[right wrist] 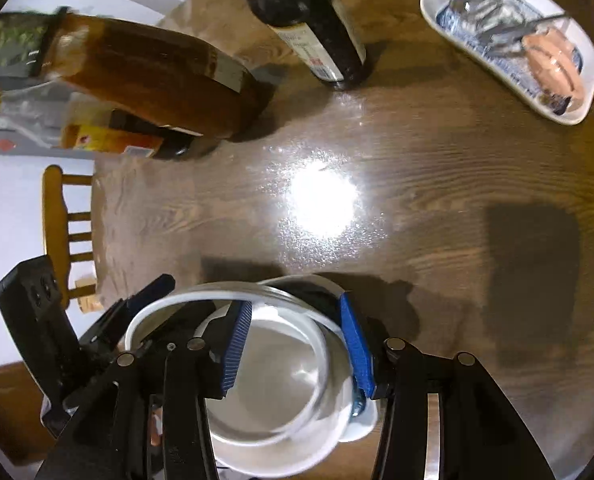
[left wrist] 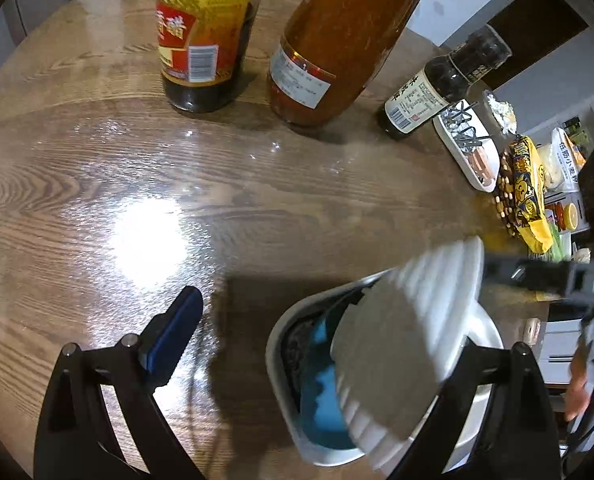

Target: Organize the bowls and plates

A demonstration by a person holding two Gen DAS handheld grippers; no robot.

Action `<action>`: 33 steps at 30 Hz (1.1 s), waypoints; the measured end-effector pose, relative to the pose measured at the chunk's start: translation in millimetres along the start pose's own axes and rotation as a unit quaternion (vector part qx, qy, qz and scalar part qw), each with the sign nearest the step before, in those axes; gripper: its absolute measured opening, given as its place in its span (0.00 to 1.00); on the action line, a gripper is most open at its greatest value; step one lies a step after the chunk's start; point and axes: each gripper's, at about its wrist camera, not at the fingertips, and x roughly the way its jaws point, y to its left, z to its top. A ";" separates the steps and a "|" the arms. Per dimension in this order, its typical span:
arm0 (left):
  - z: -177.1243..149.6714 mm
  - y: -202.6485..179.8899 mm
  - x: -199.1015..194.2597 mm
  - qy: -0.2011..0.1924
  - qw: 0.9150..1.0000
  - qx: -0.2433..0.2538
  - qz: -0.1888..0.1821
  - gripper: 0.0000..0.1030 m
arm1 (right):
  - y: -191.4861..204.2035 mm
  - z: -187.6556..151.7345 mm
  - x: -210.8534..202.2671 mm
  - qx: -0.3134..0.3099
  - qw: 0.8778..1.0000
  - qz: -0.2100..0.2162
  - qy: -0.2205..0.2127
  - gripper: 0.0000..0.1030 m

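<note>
A white ribbed bowl (left wrist: 409, 340) tilts over a grey-rimmed dish with a blue inside (left wrist: 321, 384), and a white plate (left wrist: 487, 330) lies behind them. My left gripper (left wrist: 349, 328) stands wide open around this stack; only its left blue pad (left wrist: 177, 332) shows. My right gripper (left wrist: 493, 268) reaches to the bowl's upper rim from the right, blurred. In the right wrist view, my right gripper (right wrist: 297, 308) straddles the rim of the white bowl (right wrist: 273, 372) with its blue pads (right wrist: 239, 344) apart and not pressing. The left gripper's finger (right wrist: 153, 285) sits beside the outer white rim (right wrist: 169, 301).
On the wooden table (left wrist: 97, 184) stand a vinegar bottle (left wrist: 201, 40), an orange sauce bottle (left wrist: 337, 48) and a small dark bottle (left wrist: 429, 92). A white oblong dish with metal items (left wrist: 469, 156) and a yellow snack bag (left wrist: 529, 192) lie right. A wooden chair (right wrist: 65, 220) stands beyond the table edge.
</note>
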 end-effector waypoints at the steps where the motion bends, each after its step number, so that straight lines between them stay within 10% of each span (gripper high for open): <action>1: -1.7 -1.5 -0.3 -0.005 1.000 0.005 0.000 0.91 | -0.2 -2.6 -8.2 -0.002 1.000 -0.004 -0.019 0.47; 6: -11.8 2.8 -5.4 -0.017 1.000 0.000 -0.019 0.91 | 8.8 -14.7 -36.6 -0.048 0.996 0.004 -0.073 0.47; 23: -24.7 -4.9 -23.9 -0.028 0.999 0.011 -0.027 0.91 | -39.9 -90.1 -26.4 -0.004 0.994 0.093 -0.055 0.56; 33: -66.5 3.0 -37.4 0.007 1.000 0.025 -0.013 0.91 | -41.1 -101.6 -29.9 -0.017 0.996 0.053 -0.063 0.56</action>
